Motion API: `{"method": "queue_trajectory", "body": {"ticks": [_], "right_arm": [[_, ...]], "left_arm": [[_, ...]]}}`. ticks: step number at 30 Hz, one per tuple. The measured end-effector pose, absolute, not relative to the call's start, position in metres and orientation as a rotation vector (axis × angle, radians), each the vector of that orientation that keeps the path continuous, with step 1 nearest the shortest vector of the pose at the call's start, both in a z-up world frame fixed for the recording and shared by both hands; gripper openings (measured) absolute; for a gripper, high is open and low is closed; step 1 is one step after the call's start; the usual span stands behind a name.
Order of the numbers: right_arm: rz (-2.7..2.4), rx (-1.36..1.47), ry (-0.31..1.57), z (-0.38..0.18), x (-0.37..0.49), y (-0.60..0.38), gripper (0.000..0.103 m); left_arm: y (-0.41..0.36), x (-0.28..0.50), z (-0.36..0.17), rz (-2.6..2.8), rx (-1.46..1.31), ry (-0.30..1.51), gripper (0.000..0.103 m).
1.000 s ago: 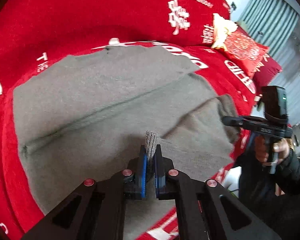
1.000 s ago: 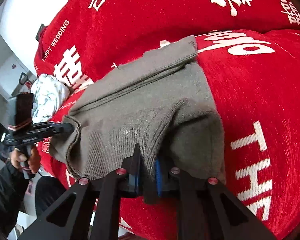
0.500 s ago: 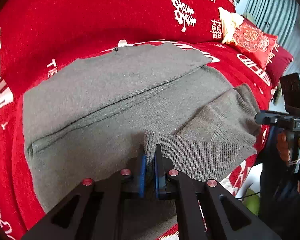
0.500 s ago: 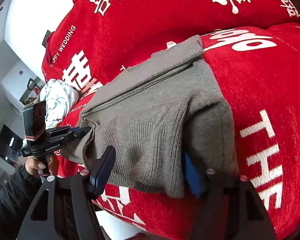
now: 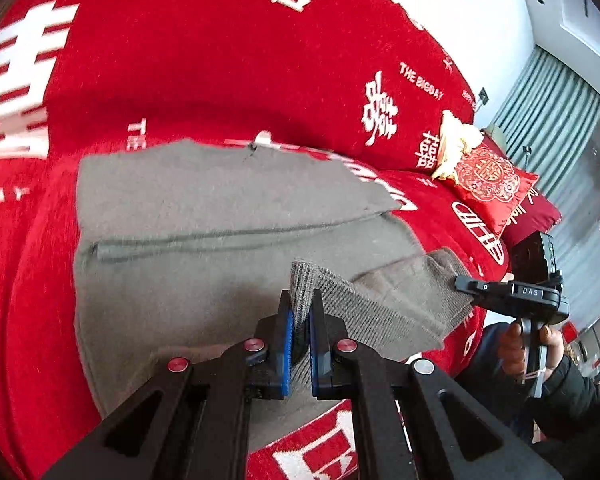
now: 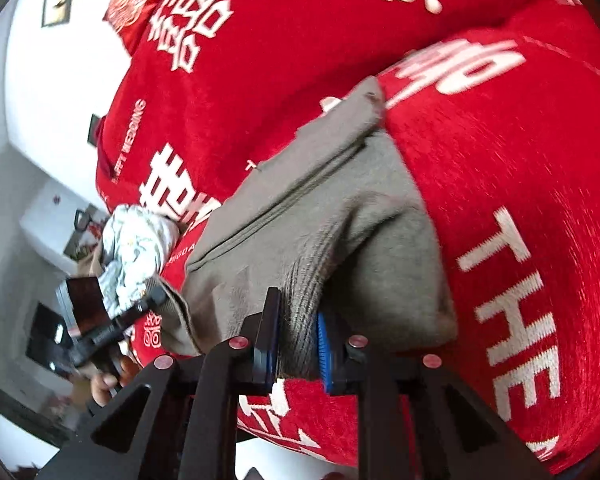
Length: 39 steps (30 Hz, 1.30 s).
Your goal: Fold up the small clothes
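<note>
A grey knitted sweater (image 5: 228,280) lies spread on a bed covered by a red blanket (image 5: 220,64) printed with white characters, its far part already folded flat and its near ribbed hem (image 5: 352,308) lifted toward the person. The left gripper (image 5: 300,316) has its fingers clenched on one end of that ribbed hem, a tuft of knit standing up between the blue pads. The right gripper (image 6: 298,332) likewise pinches a thick bunch of the ribbed edge at the other end of the hem, its fingers held a little apart by the bulk of fabric between them. The garment looks soft, limp and fairly light, with enough loft that it sags and bunches wherever it is unsupported; the fold between the two holds droops rather than staying straight. The knit seems grippy, not slippery, so a pinch should keep, but it probably stretches if pulled hard. The ribbed band is likely the best place to hold, being denser and firmer than the body; taking it near both corners and keeping it taut between the hands should let the edge travel evenly. A red embroidered cushion (image 5: 488,184) sits well apart on the bed.
</note>
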State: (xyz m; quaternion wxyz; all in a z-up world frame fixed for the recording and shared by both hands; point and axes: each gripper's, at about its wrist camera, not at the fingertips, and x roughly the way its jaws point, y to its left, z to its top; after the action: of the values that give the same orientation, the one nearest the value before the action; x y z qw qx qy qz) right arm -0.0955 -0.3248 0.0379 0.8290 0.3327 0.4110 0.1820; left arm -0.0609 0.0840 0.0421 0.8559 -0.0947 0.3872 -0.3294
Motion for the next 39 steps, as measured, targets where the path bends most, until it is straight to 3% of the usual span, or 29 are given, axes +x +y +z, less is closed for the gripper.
{"method": "queue_trajectory", "body": {"ticks": [3,5,24,39], "right_arm": [[0.397,0.76,0.875,0.029,-0.095,-0.329,0.018],[0.402,0.737,0.853,0.033,-0.097,-0.327,0.01],[0.389,0.553,0.725,0.109,-0.078,-0.312,0.009],[0.285,0.612,0.689,0.135,-0.03,-0.301,0.009]], "left_arm": [[0.093,-0.061,0.034,-0.679,-0.247,0.82,0.007],[0.098,-0.063,0.033,-0.674,-0.278,0.812,0.007],[0.138,-0.066,0.07,-0.591,-0.439,0.683,0.007],[0.162,-0.05,0.1,-0.513,-0.535,0.585,0.007]]}}
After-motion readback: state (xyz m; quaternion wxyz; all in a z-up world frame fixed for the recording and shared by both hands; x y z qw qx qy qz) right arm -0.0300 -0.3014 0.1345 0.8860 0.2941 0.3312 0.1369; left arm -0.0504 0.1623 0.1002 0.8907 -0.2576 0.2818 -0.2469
